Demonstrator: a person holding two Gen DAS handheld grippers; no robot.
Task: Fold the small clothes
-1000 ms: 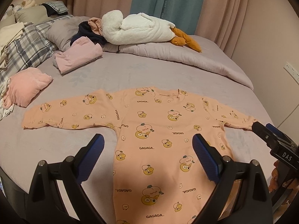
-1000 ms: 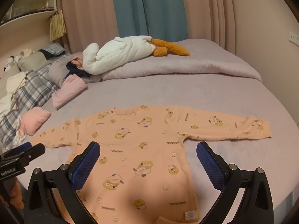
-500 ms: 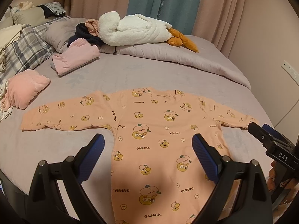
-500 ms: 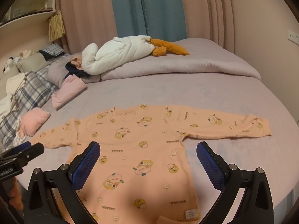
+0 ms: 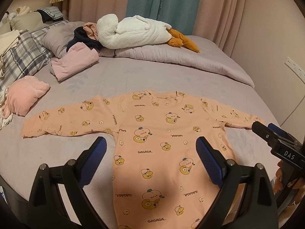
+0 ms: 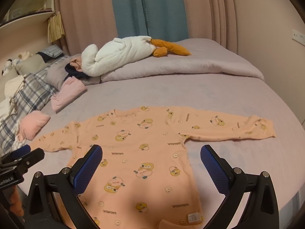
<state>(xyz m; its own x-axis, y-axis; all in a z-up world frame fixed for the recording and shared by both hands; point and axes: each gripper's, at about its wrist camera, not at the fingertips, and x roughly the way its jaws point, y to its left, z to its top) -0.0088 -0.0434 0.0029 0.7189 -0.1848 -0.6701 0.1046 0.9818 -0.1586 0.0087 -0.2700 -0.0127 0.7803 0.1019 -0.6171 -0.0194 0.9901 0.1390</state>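
Observation:
A small peach long-sleeved shirt (image 5: 152,133) printed with yellow ducks lies flat on the lilac bed, sleeves spread out to both sides; it also shows in the right wrist view (image 6: 144,145). My left gripper (image 5: 151,148) hovers open and empty above the shirt's body. My right gripper (image 6: 151,157) hovers open and empty above the shirt's right side near the armpit. The right gripper's fingers (image 5: 266,131) show at the right edge of the left wrist view, by the right cuff. The left gripper's fingers (image 6: 28,156) show at the left edge of the right wrist view.
A folded pink garment (image 5: 76,63) and a fluffy pink bundle (image 5: 24,95) lie on the bed's left. A white goose plush (image 5: 133,32) rests on a rolled lilac duvet (image 5: 181,57) at the back. Plaid pillows (image 5: 22,57) lie far left. Curtains (image 5: 164,7) hang behind.
Both grippers have pulled back and risen slightly, so the shirt sits a little higher and smaller in view. The shirt itself has not moved. Both stay open.

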